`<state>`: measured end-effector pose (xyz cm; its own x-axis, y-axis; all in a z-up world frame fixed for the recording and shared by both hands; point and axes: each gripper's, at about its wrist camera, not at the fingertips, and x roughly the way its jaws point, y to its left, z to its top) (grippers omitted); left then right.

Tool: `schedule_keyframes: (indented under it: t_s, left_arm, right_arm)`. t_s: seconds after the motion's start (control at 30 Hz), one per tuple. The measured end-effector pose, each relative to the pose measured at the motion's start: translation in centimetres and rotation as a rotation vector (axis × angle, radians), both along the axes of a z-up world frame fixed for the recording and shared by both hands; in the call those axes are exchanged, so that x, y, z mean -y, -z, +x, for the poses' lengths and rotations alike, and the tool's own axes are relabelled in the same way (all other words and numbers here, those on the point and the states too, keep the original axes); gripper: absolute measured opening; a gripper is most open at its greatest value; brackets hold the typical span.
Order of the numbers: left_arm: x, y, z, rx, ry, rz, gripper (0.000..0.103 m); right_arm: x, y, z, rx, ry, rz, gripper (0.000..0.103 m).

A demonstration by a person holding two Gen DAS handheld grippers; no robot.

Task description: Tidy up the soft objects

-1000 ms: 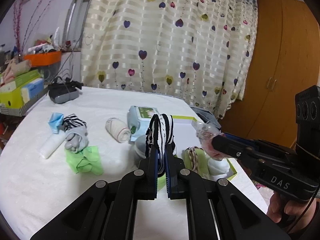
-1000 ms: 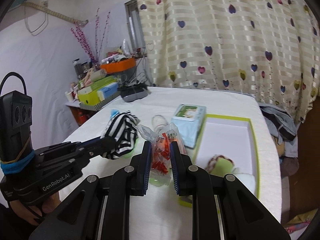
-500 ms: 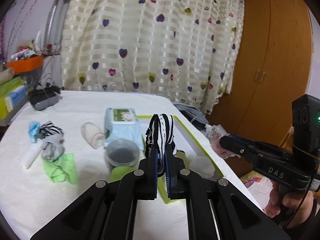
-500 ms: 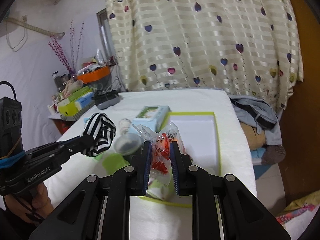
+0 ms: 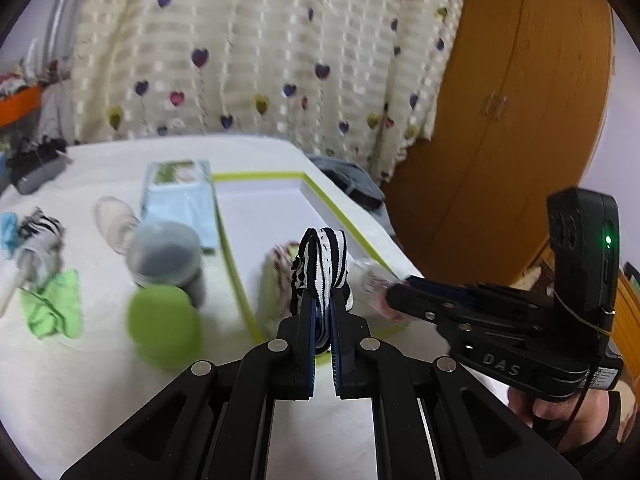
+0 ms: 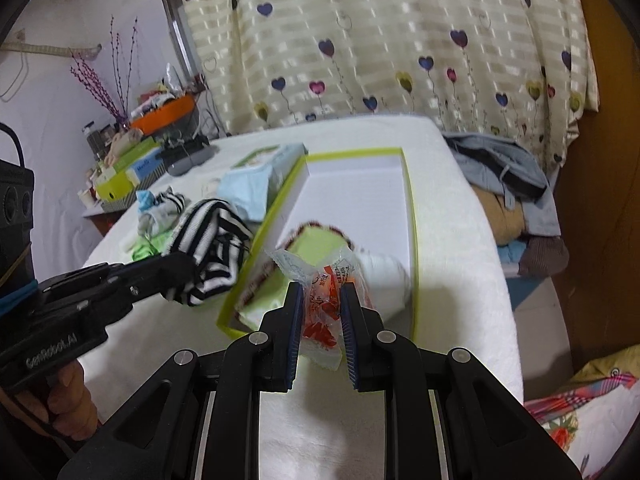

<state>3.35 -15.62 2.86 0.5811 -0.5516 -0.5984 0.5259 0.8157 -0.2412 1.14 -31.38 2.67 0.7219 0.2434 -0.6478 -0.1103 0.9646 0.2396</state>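
Over the near end of the green-rimmed white tray [image 6: 412, 216] you have both grippers side by side, each carrying something. Your left gripper [image 5: 323, 304] is clamped tight on a black-and-white striped sock bundle [image 5: 326, 256], which sticks up between its blue pads above the tray's near left edge. Your right gripper [image 6: 320, 308] is closed on a crinkly clear packet with red print [image 6: 322, 300], pinched between its pads and held over the tray's near end.

Inside the tray, at that same near end, lie a light green cloth with a dark red patterned border [image 6: 316, 244] and a white roll [image 6: 384, 276] just beside it; the far half of the tray is bare white.

The tray sits at the right side of the white-covered table [image 5: 100, 360]. Just beside the tray's left rim stand a light blue wipes pack [image 5: 178, 200], a grey lidded jar [image 5: 166, 254] and a round green lid [image 5: 164, 320], all blurred. Further toward the table's left edge are a beige roll [image 5: 114, 220], a crumpled green cloth [image 5: 54, 308] and a second striped sock [image 5: 42, 226]. Your hand [image 5: 560, 412] shows under the right gripper's handle at the table's right edge.
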Motion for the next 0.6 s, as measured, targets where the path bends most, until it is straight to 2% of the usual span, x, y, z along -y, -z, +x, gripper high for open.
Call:
schedule_keyframes:
  t_s: [0.3,0.6]
  left_arm:
    - [1.7,2.8,2.1,-0.087,0.015,0.03,0.006]
    - [2.4,3.5,4.9,-0.092,-0.019,0.045,0.006]
  right_arm:
    - [0.5,1.8,1.7,-0.024,0.01,-0.004,0.02]
    - [1.0,2.4,4.9,-0.022,0.004,0.002,0.02]
